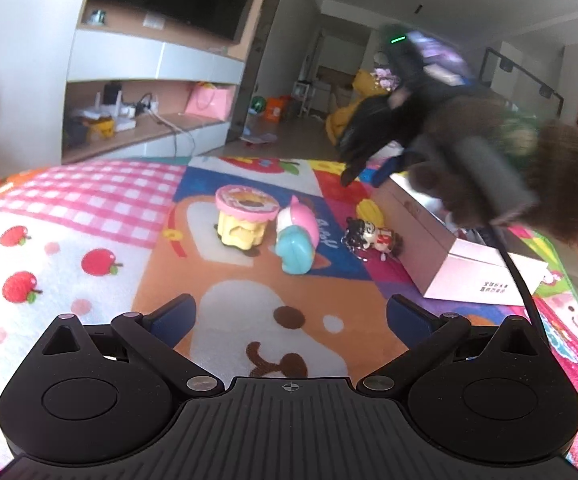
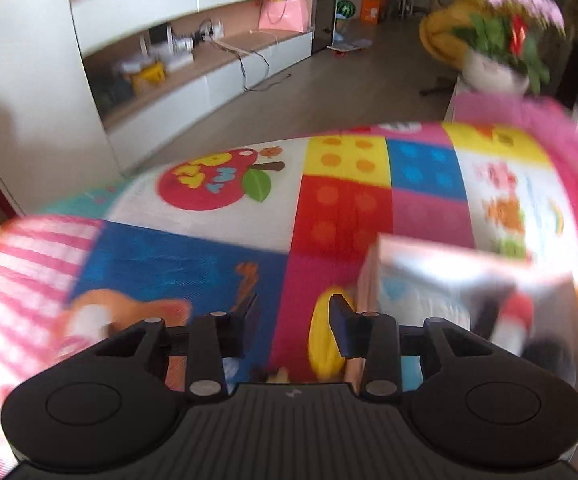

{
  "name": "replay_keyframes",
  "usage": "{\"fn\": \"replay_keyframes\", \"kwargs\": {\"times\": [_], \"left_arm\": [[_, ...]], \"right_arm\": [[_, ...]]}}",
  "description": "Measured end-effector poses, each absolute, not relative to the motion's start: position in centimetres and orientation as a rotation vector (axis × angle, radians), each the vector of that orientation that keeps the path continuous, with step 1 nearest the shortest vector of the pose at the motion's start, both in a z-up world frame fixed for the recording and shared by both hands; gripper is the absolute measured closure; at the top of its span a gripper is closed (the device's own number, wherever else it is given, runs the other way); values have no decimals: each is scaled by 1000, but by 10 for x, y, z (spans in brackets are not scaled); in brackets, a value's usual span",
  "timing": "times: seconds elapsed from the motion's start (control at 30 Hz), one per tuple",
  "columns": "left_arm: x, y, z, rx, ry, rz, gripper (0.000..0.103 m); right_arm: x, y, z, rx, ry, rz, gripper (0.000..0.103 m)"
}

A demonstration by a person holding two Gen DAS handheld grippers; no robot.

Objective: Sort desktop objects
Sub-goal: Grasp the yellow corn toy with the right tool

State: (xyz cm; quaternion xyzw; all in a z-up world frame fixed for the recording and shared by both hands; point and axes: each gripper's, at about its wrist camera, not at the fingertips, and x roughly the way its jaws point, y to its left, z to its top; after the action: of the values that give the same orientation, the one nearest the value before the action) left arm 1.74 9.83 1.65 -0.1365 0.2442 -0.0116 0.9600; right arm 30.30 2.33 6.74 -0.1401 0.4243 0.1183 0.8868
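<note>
In the left wrist view a pink and yellow cake toy (image 1: pixel 245 216), a pink and teal toy (image 1: pixel 298 240) and a small doll keychain (image 1: pixel 373 238) lie on the colourful mat (image 1: pixel 101 216). A white box (image 1: pixel 441 240) lies to their right. My left gripper (image 1: pixel 291 320) is open and empty, short of the toys. My right gripper (image 1: pixel 363 174) shows blurred above the box's far end. In the right wrist view my right gripper (image 2: pixel 293 320) is open with nothing between its fingers, beside the box (image 2: pixel 449 280), which holds something red and black.
A TV cabinet with shelves (image 1: pixel 149 92) stands beyond the mat, with a pink bag (image 1: pixel 207 100) on it. A flower pot (image 2: pixel 497 40) stands off the mat's far right corner. A black cable (image 1: pixel 517 276) hangs from the right gripper across the box.
</note>
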Motion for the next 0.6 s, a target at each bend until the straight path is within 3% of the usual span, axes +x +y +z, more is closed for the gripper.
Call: {"fn": "replay_keyframes", "kwargs": {"times": [0.07, 0.3, 0.6], "left_arm": [[19, 105, 14, -320, 507, -16, 0], [16, 109, 13, -348, 495, -35, 0], [14, 109, 14, -354, 485, -40, 0]], "right_arm": [[313, 44, 54, -407, 882, 208, 78], [322, 61, 24, -617, 922, 146, 79], [247, 32, 32, -556, 1032, 352, 80]]}}
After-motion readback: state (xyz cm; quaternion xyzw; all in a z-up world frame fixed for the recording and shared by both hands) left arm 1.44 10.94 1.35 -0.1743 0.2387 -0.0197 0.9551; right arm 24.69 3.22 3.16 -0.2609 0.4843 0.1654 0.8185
